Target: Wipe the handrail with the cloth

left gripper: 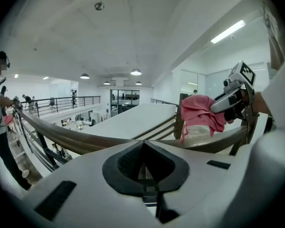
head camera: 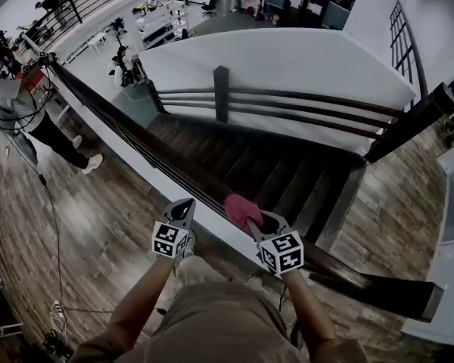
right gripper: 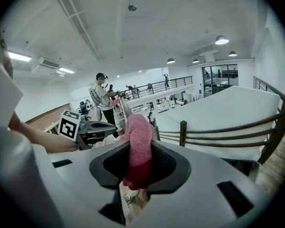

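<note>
The right gripper [head camera: 253, 221] is clenching its jaws on the fuzzy pink cloth [head camera: 240, 208], which is resting on the dark wooden handrail [head camera: 138, 140], while the left gripper [head camera: 184, 211] is hovering nearby, jaws pressed together, empty.

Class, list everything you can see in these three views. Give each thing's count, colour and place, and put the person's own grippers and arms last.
handrail: one, dark brown, runs diagonally from upper left to lower right
cloth: one, pink, on the handrail, between the right gripper's jaws
staircase: one, dark, beyond the handrail
far railing: one, dark, across the stairwell
wall: one, white, behind the far railing
floor: brown planks, near side of the handrail
other person: one, grey top, dark trousers, by the handrail's far left end
left gripper: one, pale grey, shut and empty, left of the cloth
right gripper: one, pale grey, shut on the cloth
forearms: two, bare, bottom of the head view
</note>
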`<state>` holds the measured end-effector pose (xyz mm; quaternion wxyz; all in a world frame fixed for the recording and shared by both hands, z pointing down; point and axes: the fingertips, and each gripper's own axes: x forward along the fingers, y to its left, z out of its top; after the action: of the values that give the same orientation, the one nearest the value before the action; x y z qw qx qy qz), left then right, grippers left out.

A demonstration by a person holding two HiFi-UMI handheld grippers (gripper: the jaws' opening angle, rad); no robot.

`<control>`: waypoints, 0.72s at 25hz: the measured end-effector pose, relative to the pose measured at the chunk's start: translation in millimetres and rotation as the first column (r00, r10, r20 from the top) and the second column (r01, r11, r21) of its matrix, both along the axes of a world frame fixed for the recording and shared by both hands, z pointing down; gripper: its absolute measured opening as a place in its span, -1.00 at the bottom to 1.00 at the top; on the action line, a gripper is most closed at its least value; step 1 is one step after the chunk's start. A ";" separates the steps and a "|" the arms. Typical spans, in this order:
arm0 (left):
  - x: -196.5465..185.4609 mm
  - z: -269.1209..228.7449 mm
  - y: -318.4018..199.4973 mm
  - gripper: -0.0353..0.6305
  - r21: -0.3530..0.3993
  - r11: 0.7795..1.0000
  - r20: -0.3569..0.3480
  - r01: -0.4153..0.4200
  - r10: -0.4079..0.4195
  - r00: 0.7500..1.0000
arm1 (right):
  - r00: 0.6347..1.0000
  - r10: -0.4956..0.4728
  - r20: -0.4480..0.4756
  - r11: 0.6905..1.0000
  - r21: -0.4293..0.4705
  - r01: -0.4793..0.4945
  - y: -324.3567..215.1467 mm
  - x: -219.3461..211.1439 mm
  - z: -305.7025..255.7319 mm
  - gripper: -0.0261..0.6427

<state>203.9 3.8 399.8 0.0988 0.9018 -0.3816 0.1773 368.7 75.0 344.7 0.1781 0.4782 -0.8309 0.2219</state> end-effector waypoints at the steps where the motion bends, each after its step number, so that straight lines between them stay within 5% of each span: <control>1: -16.5 3.3 -13.4 -0.84 -0.007 1.000 -0.011 0.024 -0.024 1.000 | 1.000 -0.024 -0.012 1.000 -0.007 0.023 -12.7 -19.6 3.4 -0.61; 10: -159.6 23.0 -113.0 -0.84 -0.094 0.992 -0.051 0.078 -0.083 0.995 | 0.987 -0.141 -0.070 0.989 -0.060 0.137 -128.9 -185.4 14.7 -0.61; 18: -273.0 19.1 -174.8 -0.84 -0.055 0.995 0.013 0.088 -0.088 0.996 | 0.990 -0.138 -0.031 0.990 -0.025 0.138 -184.5 -277.9 23.6 -0.61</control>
<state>-69.1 -171.0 418.9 0.1295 0.8800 -0.4164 0.1881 90.8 -109.6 368.3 0.2121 0.4210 -0.8564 0.2108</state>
